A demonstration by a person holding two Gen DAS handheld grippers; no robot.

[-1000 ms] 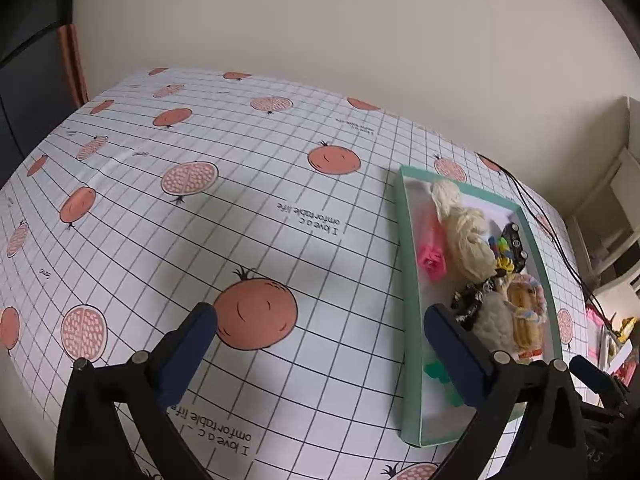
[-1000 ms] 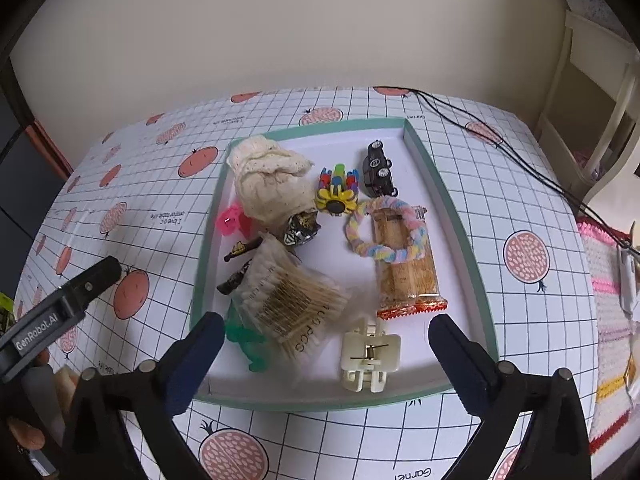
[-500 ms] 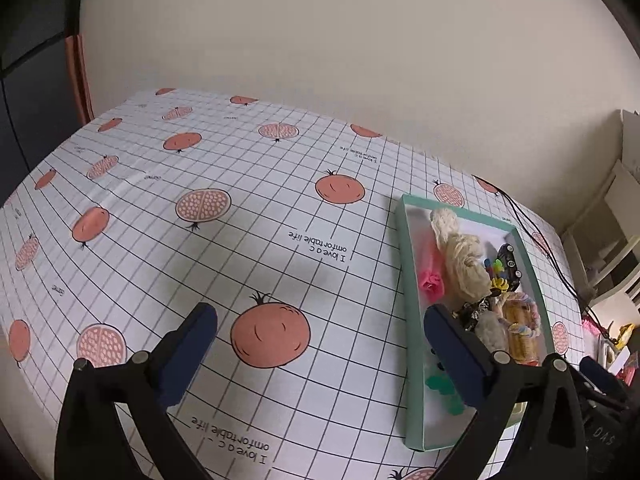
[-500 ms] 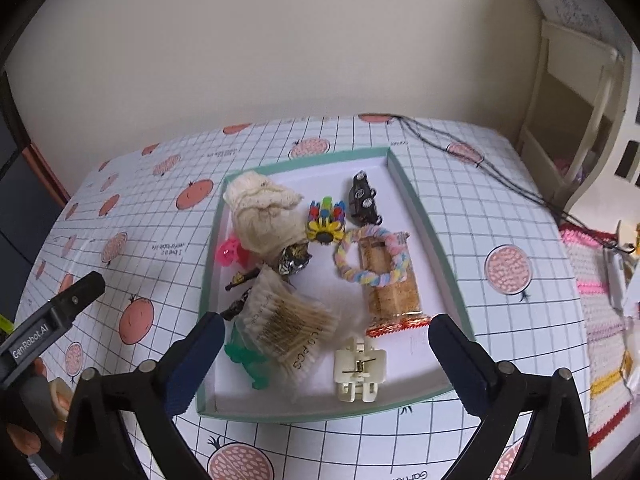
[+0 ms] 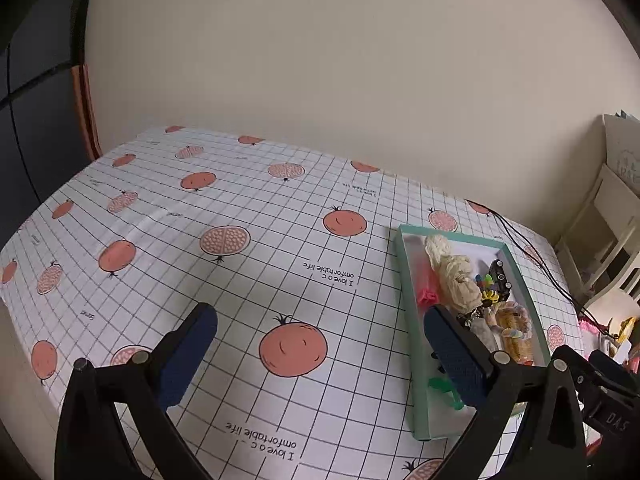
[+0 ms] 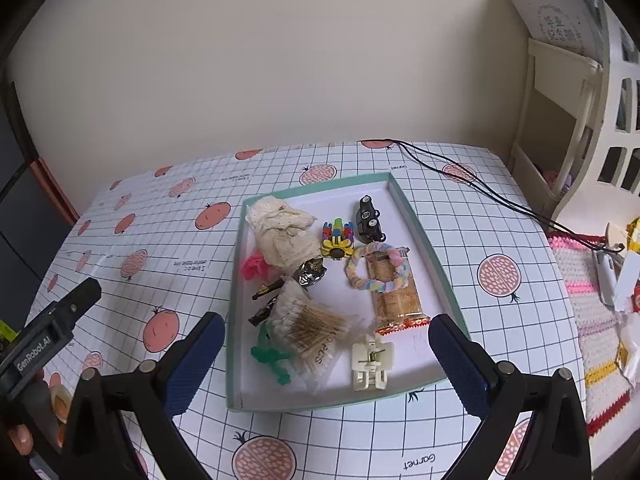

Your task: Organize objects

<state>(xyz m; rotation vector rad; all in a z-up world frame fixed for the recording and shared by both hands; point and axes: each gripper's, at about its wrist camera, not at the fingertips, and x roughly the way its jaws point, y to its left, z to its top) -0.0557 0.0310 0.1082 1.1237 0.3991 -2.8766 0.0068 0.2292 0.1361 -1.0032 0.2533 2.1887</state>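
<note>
A green-rimmed tray (image 6: 420,220) on the table holds a cream cloth (image 6: 282,232), a black toy car (image 6: 368,216), a flower toy (image 6: 338,240), a pastel ring (image 6: 378,266) over a cracker pack (image 6: 396,296), a bag of cotton swabs (image 6: 316,328), a cream hair clip (image 6: 370,360) and a green piece (image 6: 272,356). My right gripper (image 6: 324,360) hovers open above the tray's near end, holding nothing. My left gripper (image 5: 320,360) hangs open over bare tablecloth, with the tray (image 5: 408,320) to its right. The left gripper's body (image 6: 52,332) shows at the right view's left edge.
A gridded tablecloth with pomegranate prints (image 5: 224,240) covers the table against a cream wall. Black cables (image 6: 480,188) run off the back right corner. A white shelf unit (image 6: 560,120) and a knitted mat (image 6: 592,320) with small items stand to the right.
Both grippers have pulled up and back from the table, so the tray and cloth look smaller and lower. Both stay open. Nothing in the tray moved.
</note>
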